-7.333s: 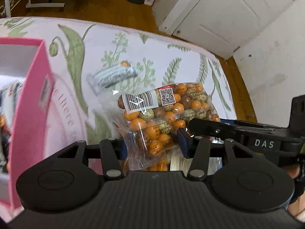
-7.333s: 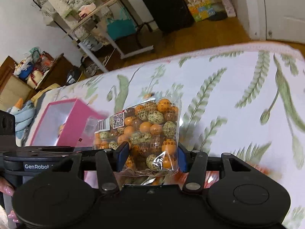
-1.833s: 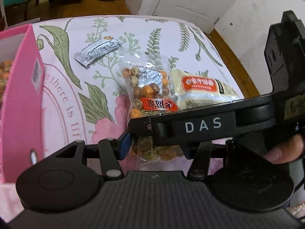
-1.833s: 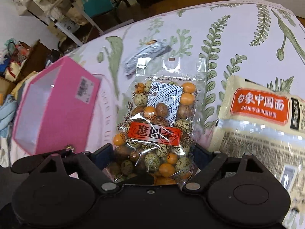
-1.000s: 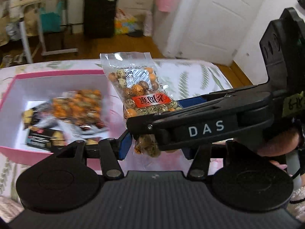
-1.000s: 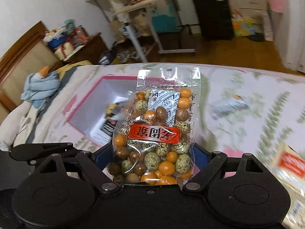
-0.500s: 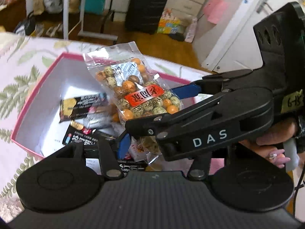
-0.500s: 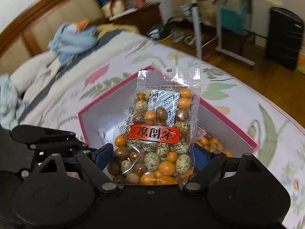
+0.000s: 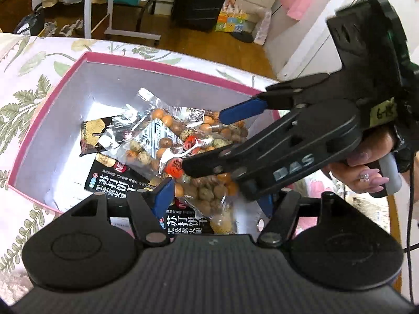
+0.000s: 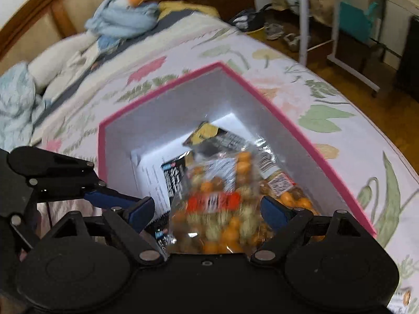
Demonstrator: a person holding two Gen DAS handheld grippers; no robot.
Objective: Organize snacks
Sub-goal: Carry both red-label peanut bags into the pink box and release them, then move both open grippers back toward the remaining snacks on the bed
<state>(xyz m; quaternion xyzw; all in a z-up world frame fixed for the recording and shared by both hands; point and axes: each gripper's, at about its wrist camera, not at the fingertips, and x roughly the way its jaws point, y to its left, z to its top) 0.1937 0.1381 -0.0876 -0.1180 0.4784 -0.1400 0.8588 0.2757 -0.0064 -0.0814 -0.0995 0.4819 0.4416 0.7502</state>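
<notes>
Pink box (image 10: 233, 73) holds dark cracker packets (image 9: 115, 180) beneath a nut bag (image 10: 217, 204). Left gripper (image 9: 214, 196) is opening around that bag, pads apart. Right gripper (image 10: 209, 209) gapes wide, not gripping it.

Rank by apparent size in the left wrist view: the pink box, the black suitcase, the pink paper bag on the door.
1. pink box, clearly largest
2. black suitcase
3. pink paper bag, smallest
The box lies nearest the camera, which enlarges it.
</notes>
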